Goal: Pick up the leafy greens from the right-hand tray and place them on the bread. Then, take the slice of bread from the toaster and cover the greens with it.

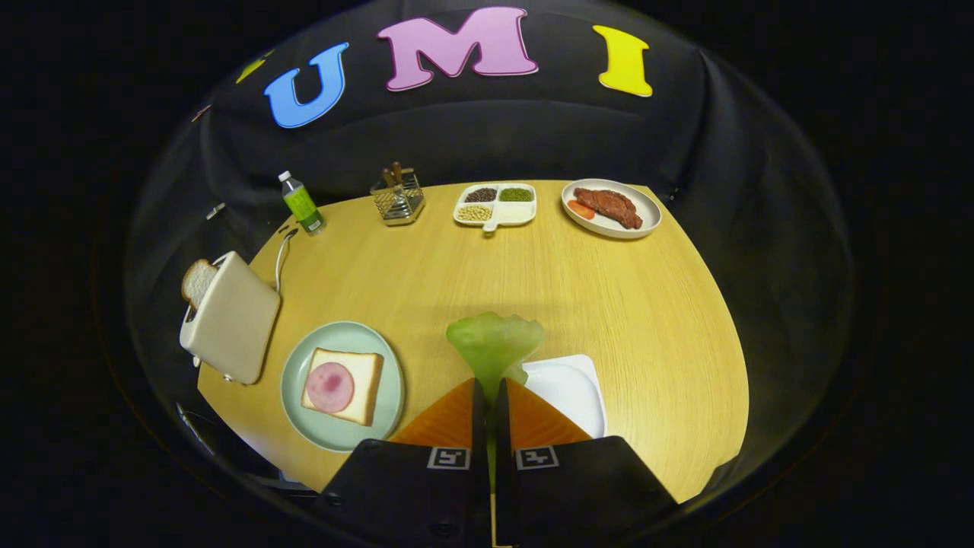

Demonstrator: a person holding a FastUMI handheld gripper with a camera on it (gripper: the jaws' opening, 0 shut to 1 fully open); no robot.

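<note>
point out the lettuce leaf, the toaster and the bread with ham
lettuce leaf [494, 341], gripper view, its broad top
toaster [232, 318], gripper view, its side wall
bread with ham [367, 384], gripper view, bare crumb beside the ham

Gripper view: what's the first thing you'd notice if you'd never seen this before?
The leafy greens stand out first, pinched between the orange jaws of the gripper and fanning out above the white tray. Next comes the green plate beside the jaws, holding bread topped with pink ham. Beyond it, the toaster has a bread slice poking out.
</note>
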